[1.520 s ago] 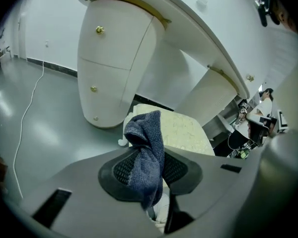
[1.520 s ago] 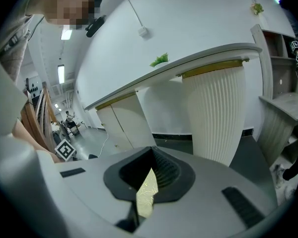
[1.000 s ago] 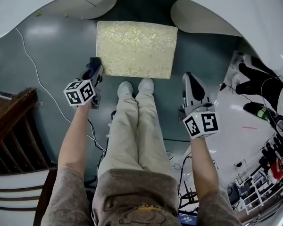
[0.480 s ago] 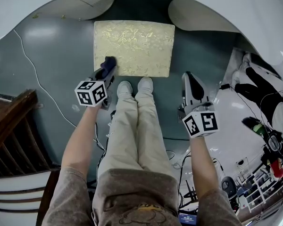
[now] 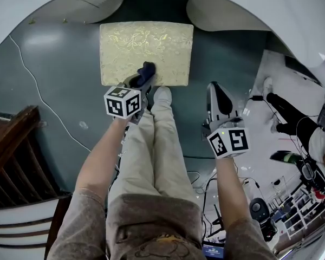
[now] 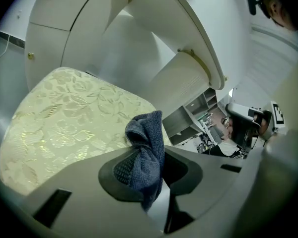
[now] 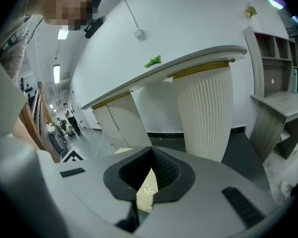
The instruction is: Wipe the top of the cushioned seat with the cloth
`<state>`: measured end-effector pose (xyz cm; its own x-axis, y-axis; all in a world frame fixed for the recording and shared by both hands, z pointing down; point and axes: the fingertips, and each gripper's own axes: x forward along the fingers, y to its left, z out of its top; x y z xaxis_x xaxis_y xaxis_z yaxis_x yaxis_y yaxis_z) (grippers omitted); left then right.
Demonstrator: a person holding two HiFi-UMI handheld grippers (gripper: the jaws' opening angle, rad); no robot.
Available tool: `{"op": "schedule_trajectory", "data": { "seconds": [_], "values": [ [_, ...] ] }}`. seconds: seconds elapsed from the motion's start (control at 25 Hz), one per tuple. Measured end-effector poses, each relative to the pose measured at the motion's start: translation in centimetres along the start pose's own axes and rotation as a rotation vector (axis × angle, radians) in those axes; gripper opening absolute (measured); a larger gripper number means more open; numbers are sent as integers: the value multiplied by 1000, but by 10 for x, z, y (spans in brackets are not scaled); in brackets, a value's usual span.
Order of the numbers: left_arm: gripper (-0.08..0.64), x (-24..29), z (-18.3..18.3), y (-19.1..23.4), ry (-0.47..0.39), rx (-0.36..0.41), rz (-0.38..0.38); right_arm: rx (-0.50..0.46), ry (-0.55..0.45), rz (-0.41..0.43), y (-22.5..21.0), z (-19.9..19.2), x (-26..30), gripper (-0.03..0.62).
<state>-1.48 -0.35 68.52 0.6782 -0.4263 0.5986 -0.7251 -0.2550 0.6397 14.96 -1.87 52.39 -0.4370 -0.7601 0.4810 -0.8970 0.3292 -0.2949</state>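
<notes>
The cushioned seat (image 5: 146,45) is a cream-and-gold brocade square on the grey floor, just ahead of the person's shoes. My left gripper (image 5: 143,76) is shut on a dark blue cloth (image 5: 147,69), which sits over the seat's near edge, right of its middle. In the left gripper view the cloth (image 6: 148,135) bunches up from the left gripper (image 6: 146,157), with the seat (image 6: 64,113) spreading to the left below it. My right gripper (image 5: 219,97) hangs over bare floor right of the seat, shut and holding nothing. Through the narrow slit of the right gripper (image 7: 149,182) a sliver of the seat (image 7: 147,196) shows.
A white curved counter (image 5: 249,4) on ribbed pillars (image 7: 206,108) arcs behind the seat. A dark wooden stair rail (image 5: 11,145) stands at the left. A thin cable (image 5: 38,80) runs across the floor. At the right are another person (image 5: 292,121) and cluttered equipment.
My left gripper has carried the cloth rightward and forward, from the floor beside the seat's left near corner onto the seat's near edge. The right gripper has barely moved.
</notes>
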Motion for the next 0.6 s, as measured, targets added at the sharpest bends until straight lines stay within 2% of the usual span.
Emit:
{"op": "schedule_trajectory", "data": {
  "seconds": [0.6],
  "values": [
    [98, 67, -12, -77, 36, 22, -124, 10, 5, -63, -36, -1, -28, 2]
  ]
}}
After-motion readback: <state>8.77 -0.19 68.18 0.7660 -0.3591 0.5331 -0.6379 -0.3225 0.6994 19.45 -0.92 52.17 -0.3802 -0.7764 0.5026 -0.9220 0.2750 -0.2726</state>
